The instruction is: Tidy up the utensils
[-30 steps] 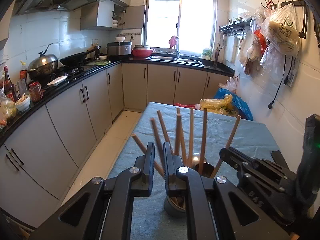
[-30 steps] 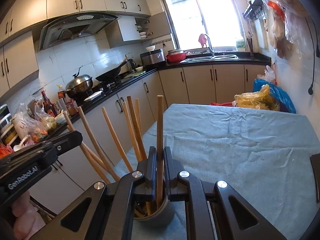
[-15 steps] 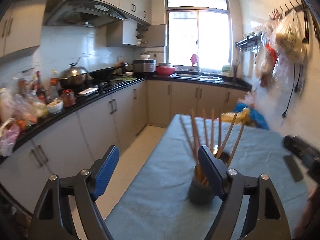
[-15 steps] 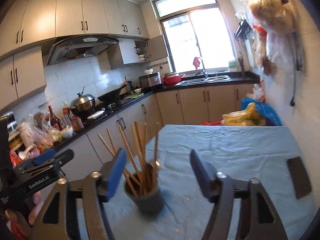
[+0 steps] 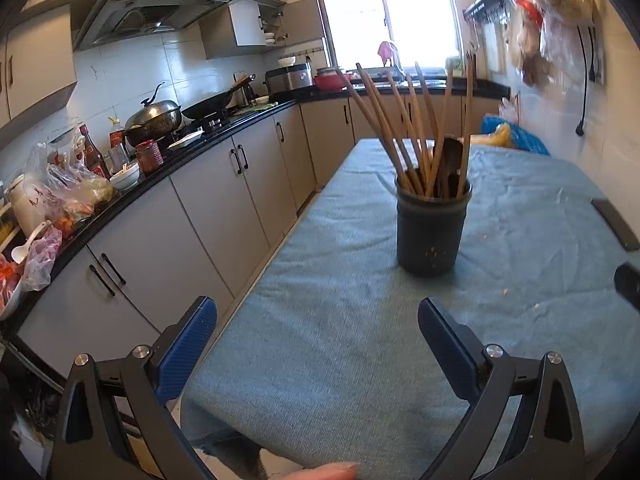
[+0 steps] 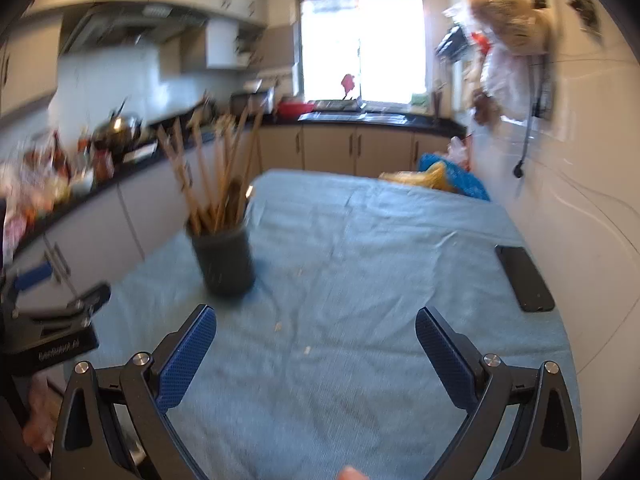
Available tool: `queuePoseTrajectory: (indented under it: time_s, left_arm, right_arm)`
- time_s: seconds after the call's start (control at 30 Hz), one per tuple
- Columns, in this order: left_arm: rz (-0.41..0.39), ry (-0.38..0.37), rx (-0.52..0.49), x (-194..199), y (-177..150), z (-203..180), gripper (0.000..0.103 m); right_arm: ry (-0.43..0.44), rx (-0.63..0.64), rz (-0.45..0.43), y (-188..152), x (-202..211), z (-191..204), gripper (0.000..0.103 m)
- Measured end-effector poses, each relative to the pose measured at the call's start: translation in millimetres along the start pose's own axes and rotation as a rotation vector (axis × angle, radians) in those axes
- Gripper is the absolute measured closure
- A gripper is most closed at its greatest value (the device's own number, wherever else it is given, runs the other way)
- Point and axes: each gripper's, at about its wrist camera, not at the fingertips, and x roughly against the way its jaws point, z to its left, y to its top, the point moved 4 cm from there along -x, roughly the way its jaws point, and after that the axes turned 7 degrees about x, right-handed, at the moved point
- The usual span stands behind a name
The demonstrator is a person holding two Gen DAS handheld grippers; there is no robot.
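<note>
A dark holder [image 5: 431,232] stands upright on the blue-clothed desk [image 5: 340,352], ahead of both grippers. The wooden utensils [image 5: 408,128] stand handle-up in it, long axes near vertical, fanning left (a dark spoon sits among them). The left gripper [image 5: 316,344] and right gripper [image 6: 316,344] have just been opening; their fingers stand wide, holding nothing.

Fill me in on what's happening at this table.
A person is sorting utensils with a handheld gripper in each hand. The wooden chopsticks stand in the dark holder on the blue tablecloth. The left gripper and right gripper have just been opening; both are open and empty.
</note>
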Motion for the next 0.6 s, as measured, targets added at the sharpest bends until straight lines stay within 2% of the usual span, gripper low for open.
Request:
queuePoseTrajectory:
  time_s: [0.6]
  left_arm:
    - [0.024, 0.003, 0.001, -7.4, -6.3, 5.4, 0.003]
  right_arm:
    - [0.001, 0.031, 0.022, -1.7, -4.3, 17.9, 0.001]
